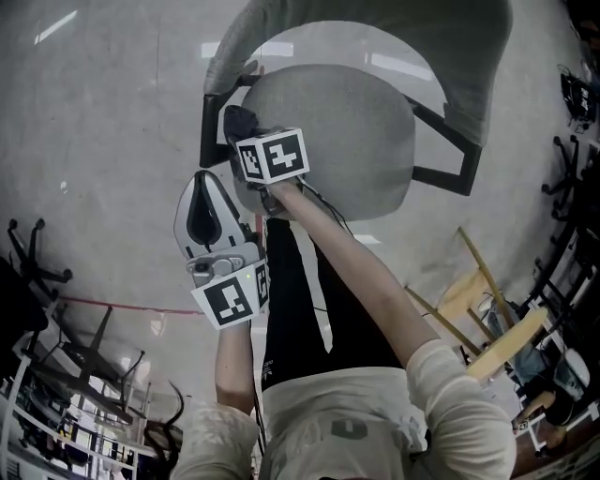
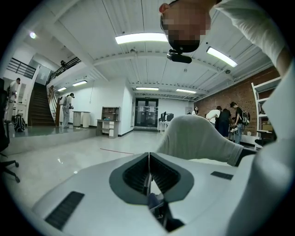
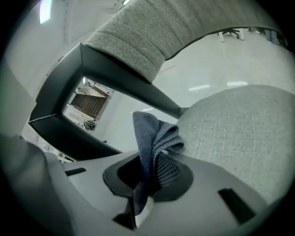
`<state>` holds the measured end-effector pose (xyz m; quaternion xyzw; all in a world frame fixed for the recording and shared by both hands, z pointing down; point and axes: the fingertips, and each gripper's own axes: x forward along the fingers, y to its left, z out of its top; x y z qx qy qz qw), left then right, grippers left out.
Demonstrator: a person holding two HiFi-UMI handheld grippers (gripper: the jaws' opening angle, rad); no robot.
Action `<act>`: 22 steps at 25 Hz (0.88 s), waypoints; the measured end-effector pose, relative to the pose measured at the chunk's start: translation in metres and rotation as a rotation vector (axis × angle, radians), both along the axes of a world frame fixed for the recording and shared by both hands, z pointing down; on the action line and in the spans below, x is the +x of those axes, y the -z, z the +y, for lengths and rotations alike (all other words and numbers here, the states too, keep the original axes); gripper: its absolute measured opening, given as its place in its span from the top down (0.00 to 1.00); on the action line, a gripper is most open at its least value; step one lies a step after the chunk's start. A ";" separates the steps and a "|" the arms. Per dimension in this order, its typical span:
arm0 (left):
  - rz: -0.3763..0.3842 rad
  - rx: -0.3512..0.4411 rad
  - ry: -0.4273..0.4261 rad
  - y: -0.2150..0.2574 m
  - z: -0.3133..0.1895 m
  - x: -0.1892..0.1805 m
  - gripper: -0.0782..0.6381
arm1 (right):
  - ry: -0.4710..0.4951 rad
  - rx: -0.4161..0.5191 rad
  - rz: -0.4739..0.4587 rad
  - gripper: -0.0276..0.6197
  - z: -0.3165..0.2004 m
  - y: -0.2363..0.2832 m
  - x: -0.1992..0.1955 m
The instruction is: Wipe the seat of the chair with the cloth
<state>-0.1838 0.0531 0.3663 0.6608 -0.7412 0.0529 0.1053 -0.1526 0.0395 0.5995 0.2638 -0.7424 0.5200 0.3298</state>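
The grey fabric chair seat (image 1: pixel 337 131) lies below me, with its backrest (image 1: pixel 375 28) on the far side. My right gripper (image 1: pixel 242 124) is at the seat's left edge beside the black armrest frame (image 3: pixel 87 78), shut on a dark blue-grey cloth (image 3: pixel 154 138). The cloth sticks up out of the jaws, just short of the seat (image 3: pixel 239 124). My left gripper (image 1: pixel 203 178) hangs over the floor left of the chair, shut with nothing in it. Its view points level across the room, where the left gripper (image 2: pixel 149 159) shows closed jaws and the backrest (image 2: pixel 198 138) behind.
A yellow wooden folding frame (image 1: pixel 487 309) stands to the right of the person's legs. Black office-chair bases (image 1: pixel 37 262) sit at the left. A red line (image 1: pixel 122 305) crosses the grey floor. Several people (image 2: pixel 226 120) stand far off by a brick wall.
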 end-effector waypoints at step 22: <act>0.012 0.000 -0.079 -0.001 -0.015 0.030 0.86 | 0.027 0.129 0.220 0.88 -0.012 -0.013 0.106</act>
